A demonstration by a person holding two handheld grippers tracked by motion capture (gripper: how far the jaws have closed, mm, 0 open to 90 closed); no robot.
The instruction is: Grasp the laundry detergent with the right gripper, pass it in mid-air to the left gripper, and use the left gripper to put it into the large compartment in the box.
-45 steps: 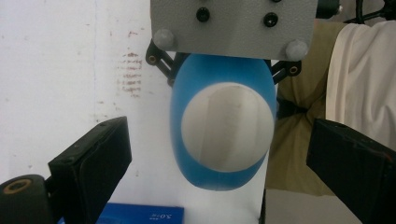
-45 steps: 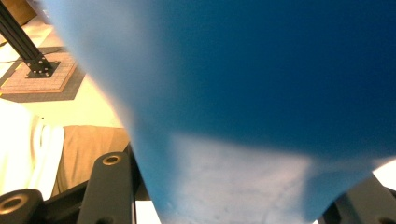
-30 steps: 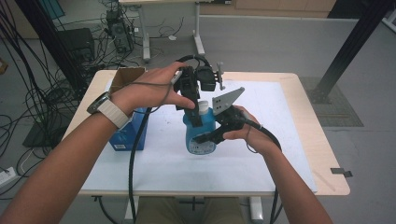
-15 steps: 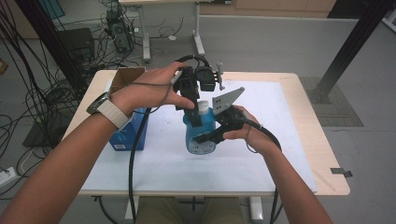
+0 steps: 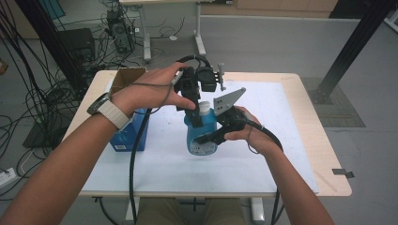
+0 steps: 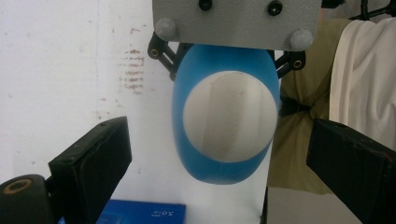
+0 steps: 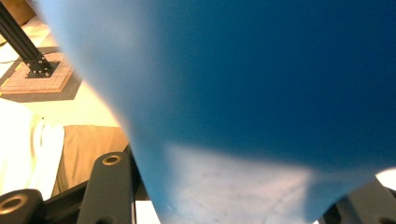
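- The blue bottle [image 5: 202,133] stands upright on the counter [image 5: 291,136], just right of the blue box [image 5: 131,133], which I use as my landmark.
- My right gripper [image 5: 206,138] is clenched on the bottle's body from the side away from the box, pinning it down.
- My left gripper [image 5: 193,105] hangs above the bottle, jaws spread wide on either side of the white cap [image 6: 229,114] and not touching it.
- I judge the step in hand is lining up to unscrew the cap.
- Next I need to lower the left gripper, pinch the cap squarely, then twist while the right one holds firm.
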